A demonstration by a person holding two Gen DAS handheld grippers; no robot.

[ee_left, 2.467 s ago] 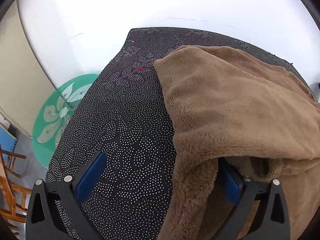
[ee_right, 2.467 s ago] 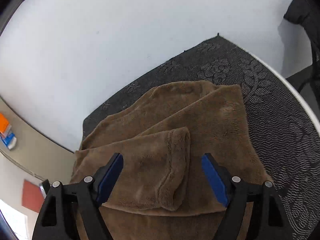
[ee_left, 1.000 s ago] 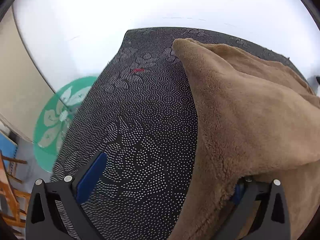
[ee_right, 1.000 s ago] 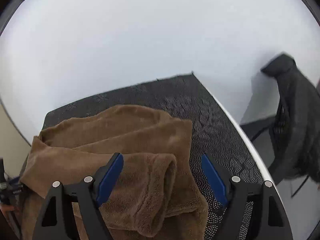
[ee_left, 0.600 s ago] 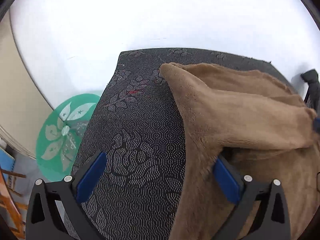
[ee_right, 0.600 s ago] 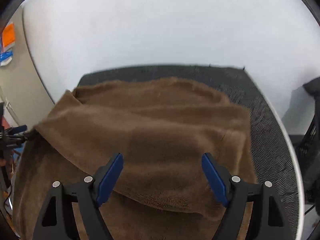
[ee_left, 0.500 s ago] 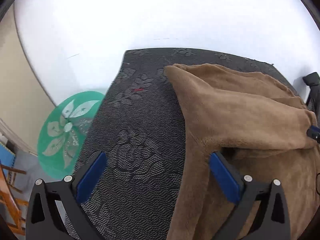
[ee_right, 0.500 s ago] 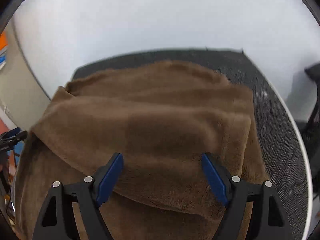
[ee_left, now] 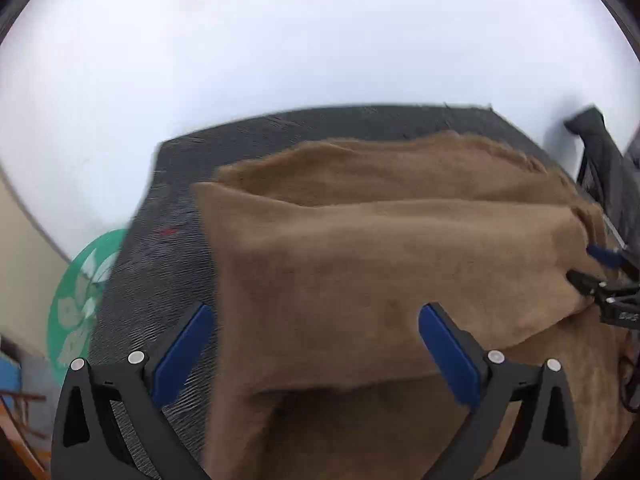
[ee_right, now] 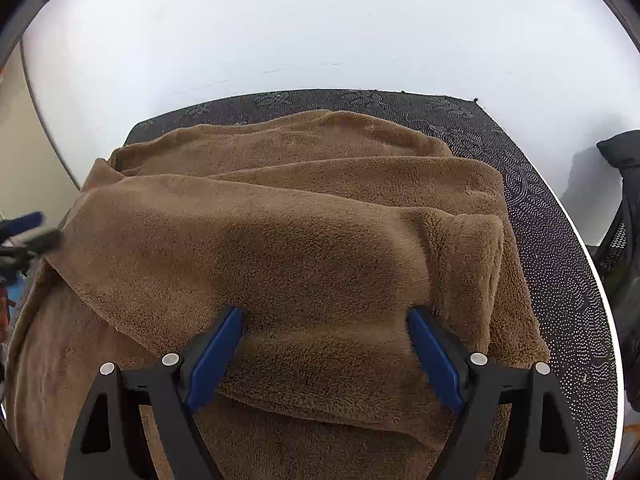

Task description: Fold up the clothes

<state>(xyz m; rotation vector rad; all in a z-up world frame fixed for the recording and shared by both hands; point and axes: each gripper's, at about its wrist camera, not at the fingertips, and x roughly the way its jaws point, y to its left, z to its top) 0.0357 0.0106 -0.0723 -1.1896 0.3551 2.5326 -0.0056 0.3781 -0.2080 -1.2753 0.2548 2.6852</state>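
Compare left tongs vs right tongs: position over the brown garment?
The left tongs straddle the brown garment's left edge, one finger over the dark mat; the right tongs sit fully over fleece. The left view is motion-blurred, the right sharp. Both are open, gripping nothing.

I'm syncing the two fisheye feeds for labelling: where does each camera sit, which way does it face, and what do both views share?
Left wrist: sits behind the open left gripper, facing the brown garment from its left edge; the right gripper shows far right.
Right wrist: sits behind the open right gripper, facing the garment squarely; the left gripper shows at left.
Shared: the garment, the black patterned mat, the white table.
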